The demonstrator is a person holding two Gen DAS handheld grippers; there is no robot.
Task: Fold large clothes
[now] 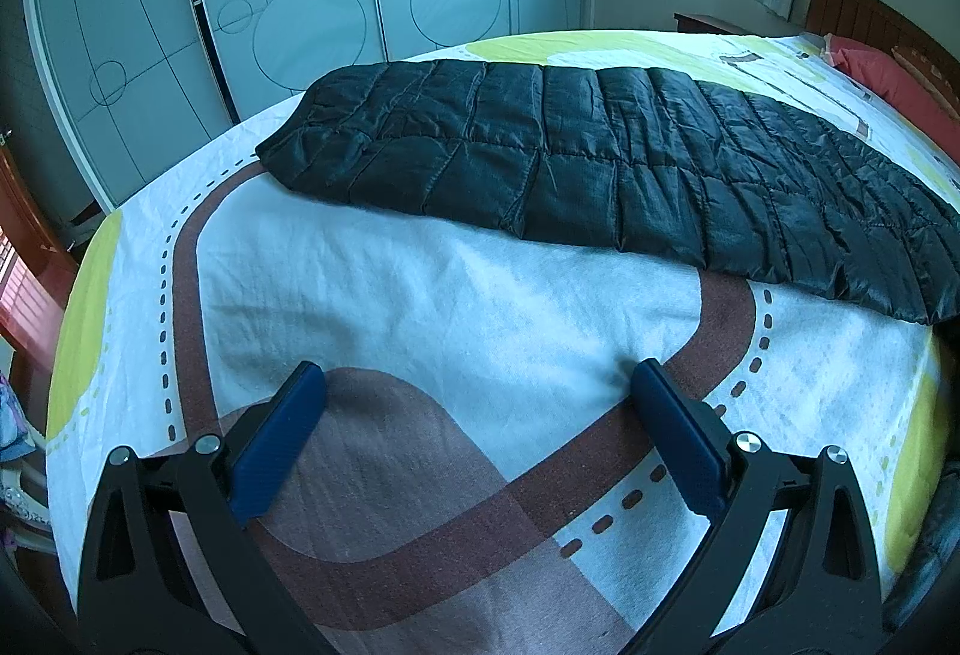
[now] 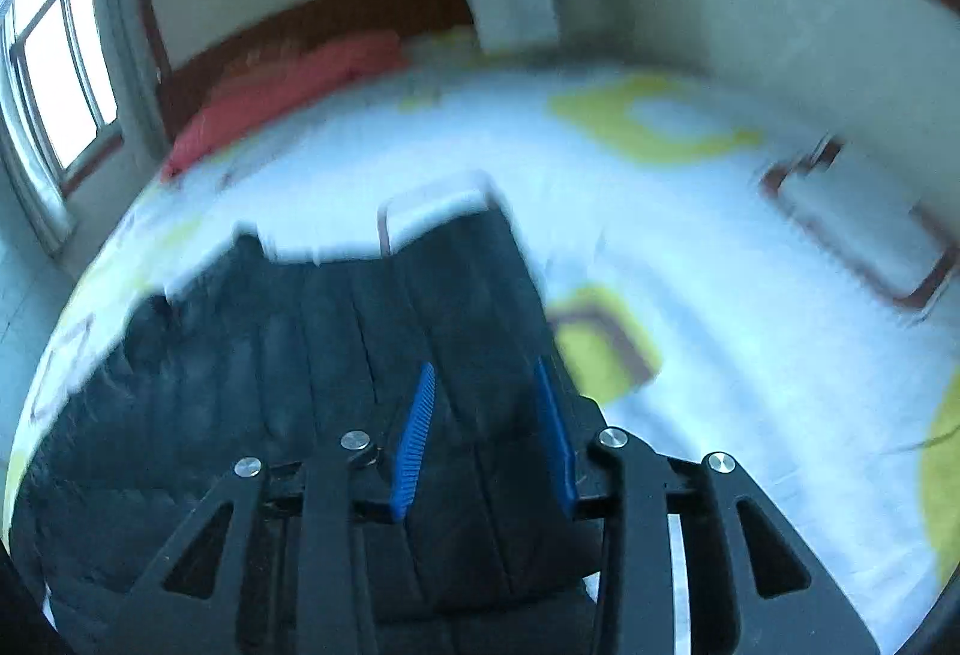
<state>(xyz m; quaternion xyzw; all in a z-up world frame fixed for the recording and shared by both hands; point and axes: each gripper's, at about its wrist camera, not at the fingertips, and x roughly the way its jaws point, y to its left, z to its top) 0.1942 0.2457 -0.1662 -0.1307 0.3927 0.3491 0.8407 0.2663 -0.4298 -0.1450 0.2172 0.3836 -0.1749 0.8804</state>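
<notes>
On bed sheet (image 1: 420, 283): black quilted jacket (image 1: 600, 163), no readable label.

One black quilted jacket (image 1: 600, 157), one bed (image 1: 420, 307), one red pillow (image 1: 888, 79), two tools

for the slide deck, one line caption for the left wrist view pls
Left claw open and empty above the patterned bedsheet, with a black quilted jacket laid flat ahead.
</notes>
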